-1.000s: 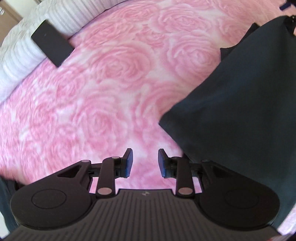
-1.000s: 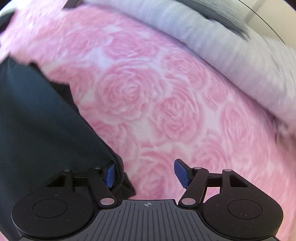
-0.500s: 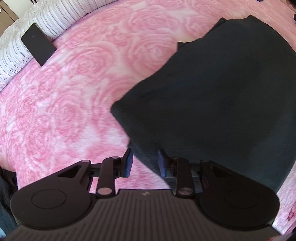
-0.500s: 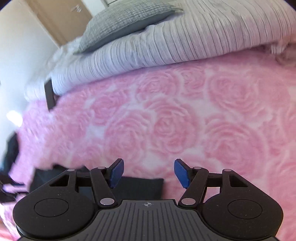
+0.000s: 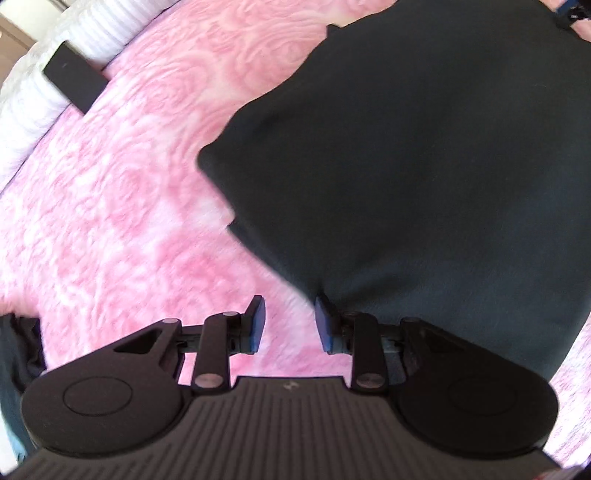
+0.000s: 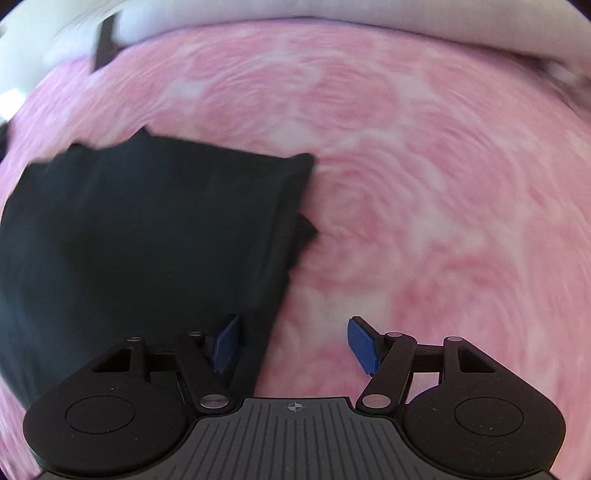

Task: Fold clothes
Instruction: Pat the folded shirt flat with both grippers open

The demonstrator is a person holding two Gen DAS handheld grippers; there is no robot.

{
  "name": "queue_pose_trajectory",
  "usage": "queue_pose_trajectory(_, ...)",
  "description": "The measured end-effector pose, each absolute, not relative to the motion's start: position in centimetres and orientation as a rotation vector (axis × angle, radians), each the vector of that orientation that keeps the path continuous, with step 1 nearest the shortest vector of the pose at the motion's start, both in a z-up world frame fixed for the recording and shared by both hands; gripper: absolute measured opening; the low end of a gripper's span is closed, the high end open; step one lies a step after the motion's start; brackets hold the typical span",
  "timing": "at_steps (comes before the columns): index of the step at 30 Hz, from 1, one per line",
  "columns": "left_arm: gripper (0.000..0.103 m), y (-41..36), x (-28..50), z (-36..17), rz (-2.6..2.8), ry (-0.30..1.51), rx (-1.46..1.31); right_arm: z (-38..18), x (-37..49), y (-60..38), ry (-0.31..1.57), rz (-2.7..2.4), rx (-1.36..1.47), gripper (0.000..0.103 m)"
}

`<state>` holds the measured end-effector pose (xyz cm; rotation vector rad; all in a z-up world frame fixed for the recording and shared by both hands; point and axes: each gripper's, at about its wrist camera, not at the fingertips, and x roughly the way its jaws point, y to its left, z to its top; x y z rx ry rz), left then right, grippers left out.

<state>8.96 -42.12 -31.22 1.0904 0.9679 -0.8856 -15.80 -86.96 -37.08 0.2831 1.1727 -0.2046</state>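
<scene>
A dark folded garment (image 5: 399, 177) lies flat on the pink rose-patterned bed cover (image 5: 122, 206). My left gripper (image 5: 290, 323) is open and empty, at the garment's near-left edge; its right finger touches or overlaps the cloth edge. In the right wrist view the same garment (image 6: 147, 229) lies to the left. My right gripper (image 6: 295, 343) is open and empty over the garment's right edge, with its left finger above the cloth and its right finger over the bed cover.
A black flat rectangular object (image 5: 75, 79) lies at the far left, by the white striped bedding (image 5: 22, 110); it also shows in the right wrist view (image 6: 105, 40). More dark fabric (image 5: 18, 354) sits at the left edge. White bedding (image 6: 369, 11) runs along the far side.
The left gripper has shifted so the garment's near edge now sits at its right finger. The right gripper has swung down from facing the pillows to looking over the garment's right edge.
</scene>
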Motion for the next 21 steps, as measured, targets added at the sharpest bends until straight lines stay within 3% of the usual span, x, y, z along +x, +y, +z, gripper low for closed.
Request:
queue_pose_trajectory(7, 0.027, -38.3, 7.7, -27.6, -0.947, 0.885, 1.155, -32.3, -18.4, -78.9, 1.091, -0.211, 0.182, 0.064)
queue_pose_trajectory(12, 0.046, -35.2, 7.1, -26.6, -1.166, 0.716, 1.25, -31.3, -17.8, -68.9, 1.043, -0.164, 0.172, 0.064)
queue_pose_trajectory(15, 0.052, -33.4, 7.5, -27.5, -1.318, 0.561, 1.338, -31.7, -16.4, -60.9, 1.047, -0.145, 0.14, 0.064)
queue_pose_trajectory(19, 0.054, -31.8, 8.8, -30.0, -1.527, 0.197, 1.471, -32.4, -14.9, -50.4, 1.039, -0.184, 0.023, 0.064)
queue_pose_trajectory(21, 0.054, -31.1, 9.9, -30.9, -1.586, 0.024, 1.531, -33.5, -14.4, -46.0, 1.063, -0.249, -0.016, 0.07)
